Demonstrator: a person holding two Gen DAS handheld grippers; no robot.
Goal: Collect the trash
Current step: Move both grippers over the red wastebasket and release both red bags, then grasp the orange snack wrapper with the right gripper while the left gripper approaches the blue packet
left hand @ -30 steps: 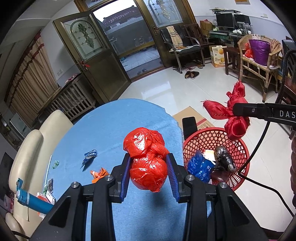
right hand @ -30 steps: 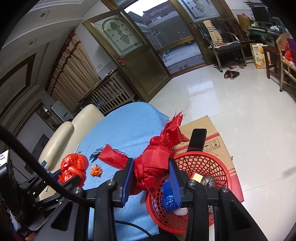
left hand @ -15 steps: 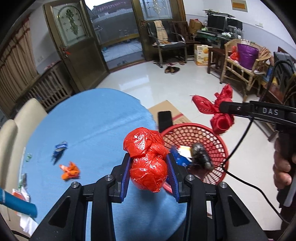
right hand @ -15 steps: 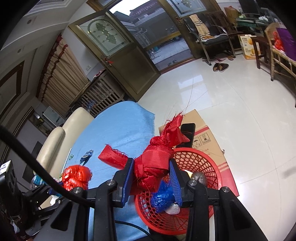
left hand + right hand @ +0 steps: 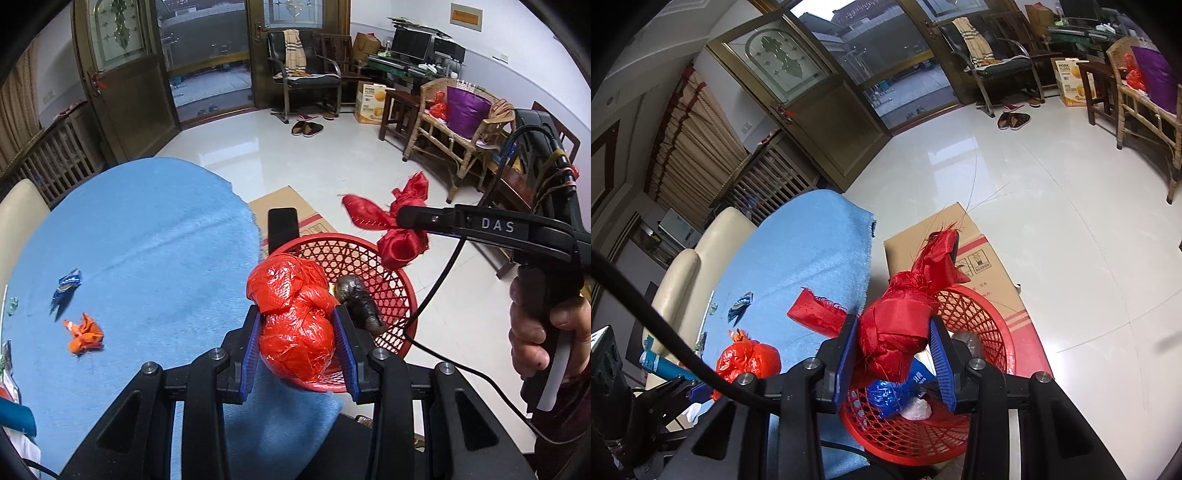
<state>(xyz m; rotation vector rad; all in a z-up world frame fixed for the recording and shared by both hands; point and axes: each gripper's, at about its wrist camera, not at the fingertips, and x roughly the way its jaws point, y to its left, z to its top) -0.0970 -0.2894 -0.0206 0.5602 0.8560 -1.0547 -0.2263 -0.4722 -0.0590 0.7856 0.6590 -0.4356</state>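
Left claw (image 5: 298, 341): closed on the red plastic bag (image 5: 293, 321); both blue pads press its lower bulge.
Red plastic bag, axis: long axis runs up and away from the claw, knotted crumpled top above, rounded glossy bottom hanging below the pads.
Red plastic bag, place: over the near rim of the red basket (image 5: 400, 280), at the edge of the desk (image 5: 147, 240).
Right claw (image 5: 894, 349): jaws opening, the red cloth bundle (image 5: 895, 332) between them and both pads touching its sides.
Red cloth bundle, axis: knotted ball low between the pads; one frayed tail points up and away, another sticks out to the left across the desk.
Red cloth bundle, look: shiny satin-like fabric, loose threads at the ends.
Beyond the right claw: the basket directly below, holding a blue wrapper (image 5: 888, 393) and a dark grey wad (image 5: 360, 304).
Left of the left claw: an orange scrap (image 5: 84, 332) and a blue packet (image 5: 66, 284) lie apart on the blue-covered desk.
Past the basket: flat cardboard (image 5: 975, 254) on the floor.
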